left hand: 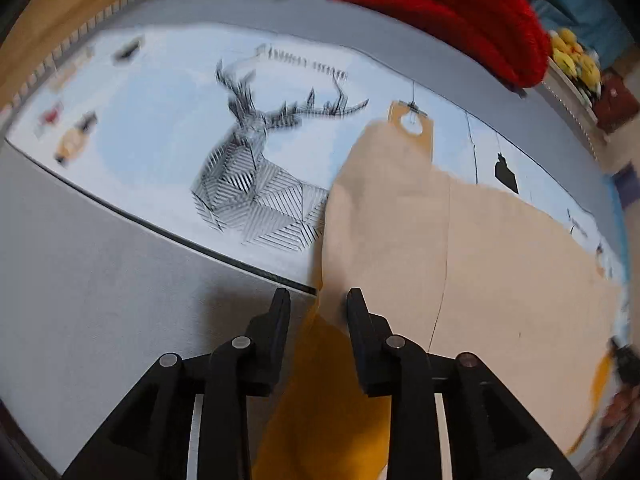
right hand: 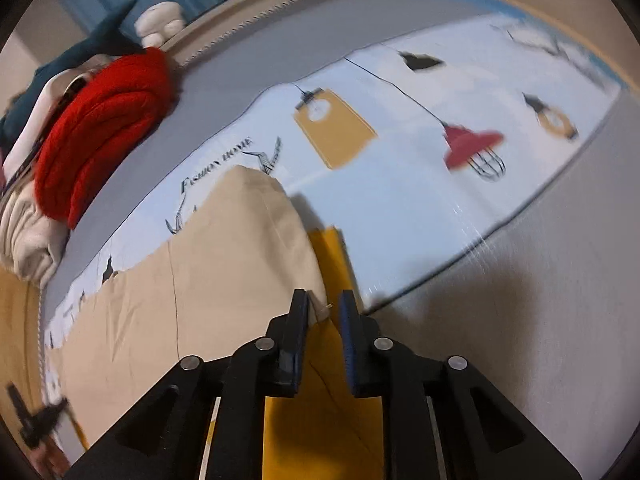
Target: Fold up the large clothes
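- The left gripper sits at the near left edge of the beige garment, jaws apart with a bunched fold of the cloth and its yellow lining between them; the blur leaves it unclear whether the pads press on it.
- The beige garment lies spread flat on the printed bedsheet, covering the sheet's right side and stopping just beside the deer print.
- A red blanket is rolled up at the far edge of the bed, well beyond the garment.
- The right gripper is at the garment's near right corner, jaws apart, with the cloth edge and a loose thread in the gap.
- Beyond that corner, a yellow lamp print and a red one show on the bare sheet.
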Demonstrator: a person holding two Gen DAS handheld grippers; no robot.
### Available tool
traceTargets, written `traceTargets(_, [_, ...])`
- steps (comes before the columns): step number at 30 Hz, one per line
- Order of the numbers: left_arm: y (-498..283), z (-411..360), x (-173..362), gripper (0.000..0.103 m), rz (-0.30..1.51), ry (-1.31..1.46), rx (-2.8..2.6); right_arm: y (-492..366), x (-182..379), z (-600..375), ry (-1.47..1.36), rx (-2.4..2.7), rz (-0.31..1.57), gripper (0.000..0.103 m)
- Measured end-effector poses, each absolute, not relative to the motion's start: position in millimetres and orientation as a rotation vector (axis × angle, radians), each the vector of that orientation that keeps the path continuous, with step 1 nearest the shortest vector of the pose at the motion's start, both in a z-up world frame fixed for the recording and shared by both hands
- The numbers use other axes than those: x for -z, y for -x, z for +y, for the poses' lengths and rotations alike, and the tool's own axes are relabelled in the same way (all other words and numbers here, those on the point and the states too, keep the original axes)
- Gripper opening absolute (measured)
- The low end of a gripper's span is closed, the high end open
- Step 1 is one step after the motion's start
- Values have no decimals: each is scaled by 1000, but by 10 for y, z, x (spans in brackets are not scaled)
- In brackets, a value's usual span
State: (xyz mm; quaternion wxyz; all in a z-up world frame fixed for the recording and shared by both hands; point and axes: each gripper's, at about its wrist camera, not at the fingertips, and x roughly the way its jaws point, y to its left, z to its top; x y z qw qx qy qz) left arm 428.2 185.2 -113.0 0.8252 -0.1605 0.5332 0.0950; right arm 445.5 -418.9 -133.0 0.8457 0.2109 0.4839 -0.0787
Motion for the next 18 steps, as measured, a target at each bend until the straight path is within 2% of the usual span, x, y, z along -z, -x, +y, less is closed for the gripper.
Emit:
traceTargets(3, [-4198,1664,908,26,1050,271,-72,-4390,1063,-4095,-327,158,955,20])
traceTargets(6, [-4219,1427,982,27,1102,241,134,-4273,852,-3783,-100,34,917,27])
traceTargets(7, [-4234,1353,1090,27,1151,217,168,-4226,864,-3661,-35,-30,939,30])
traceTargets(10, [-4234,1305,1526,27,1341,130,118,-4164,1163,-3433,48,-191,1116,31])
traceTargets(13, [-4202,1380,1555,26,1350,152,87,-4097,1646,-3414,237,-113,1293,31])
traceTargets(14, [-4182,1362,1500,23,1336,138,89,-4091,1639,-3443,233,-104,1289,31])
traceTargets(18, [-3966,1170,1275,24,1304,132,286,-3923,1362,-3534,173,-84,1210,31])
